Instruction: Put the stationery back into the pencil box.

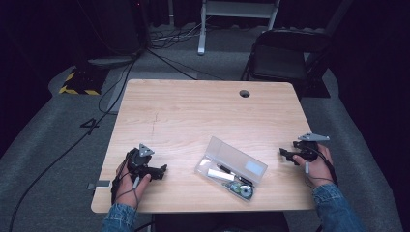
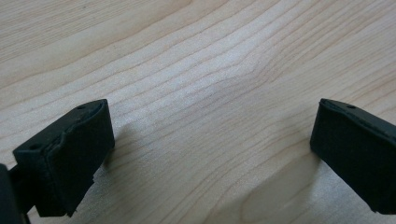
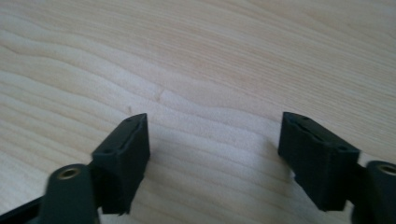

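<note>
A clear plastic case (image 1: pixel 231 168) lies open on the wooden table (image 1: pixel 193 116) near the front edge, between my two hands. Inside it are pens and a small roll (image 1: pixel 244 191). My left gripper (image 1: pixel 162 170) rests low on the table at the front left and points right, toward the case; in the left gripper view (image 2: pixel 210 154) its jaws stand wide apart over bare wood. My right gripper (image 1: pixel 285 154) is at the table's right edge and points left, toward the case. The right gripper view (image 3: pixel 215 154) has its jaws open, with nothing between them but wood grain.
A round cable hole (image 1: pixel 244 93) sits near the table's far edge. Behind the table stand a black folding chair (image 1: pixel 285 58) and a white stand (image 1: pixel 237 14). Cables run across the grey floor at the left, past a yellow-and-black striped base (image 1: pixel 80 84).
</note>
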